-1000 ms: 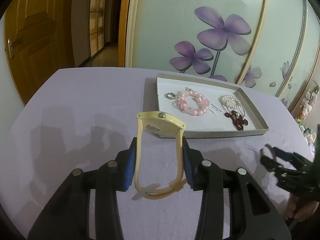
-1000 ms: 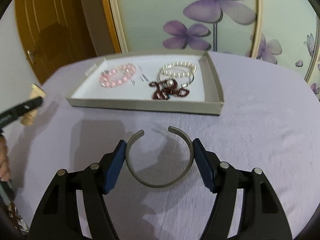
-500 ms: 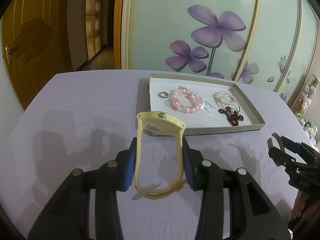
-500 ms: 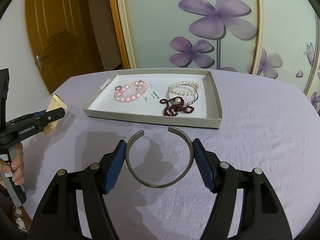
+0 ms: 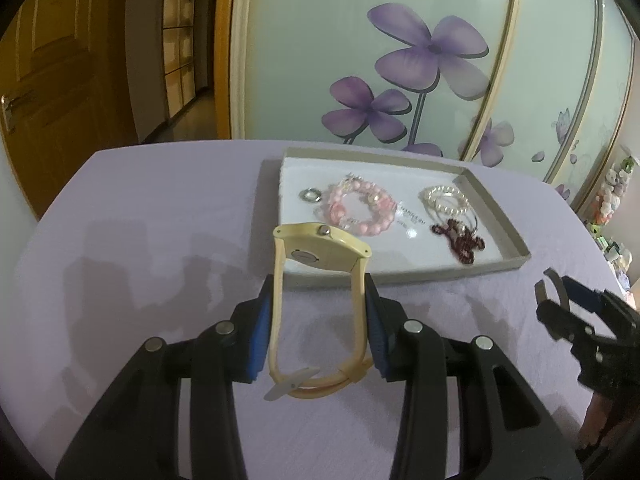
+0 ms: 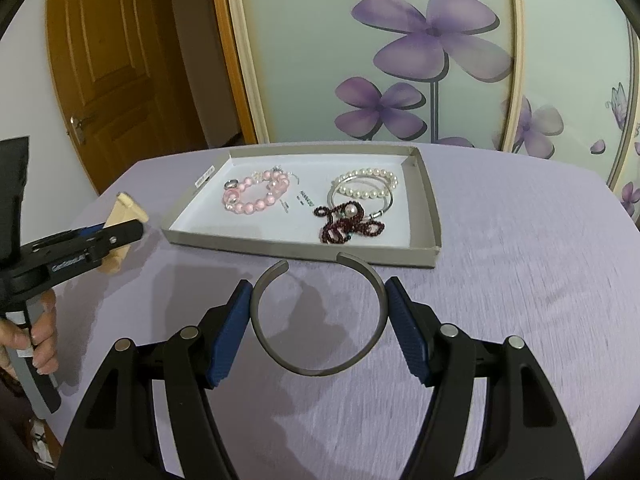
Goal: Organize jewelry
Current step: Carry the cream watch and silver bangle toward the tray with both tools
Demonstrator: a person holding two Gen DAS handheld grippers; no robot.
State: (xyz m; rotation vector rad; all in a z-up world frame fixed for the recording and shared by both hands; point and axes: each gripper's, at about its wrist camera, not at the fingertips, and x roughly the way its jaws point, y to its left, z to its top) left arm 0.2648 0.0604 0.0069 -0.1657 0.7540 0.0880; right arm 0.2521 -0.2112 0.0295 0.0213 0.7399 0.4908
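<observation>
While grippers hold jewelry, tray [image 6: 434, 216] ahead, bracelets inside.

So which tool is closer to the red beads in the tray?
Right. The right tool, holding the cuff, faces the red beads; the left tool, with the watch, sits farther left.

Each camera looks forward along its own tool, low and close over the surface [image 5: 160, 208]. Both face the tray [image 5: 516, 256] and the flowered wall behind, the left view from its left, the right from its front.
</observation>
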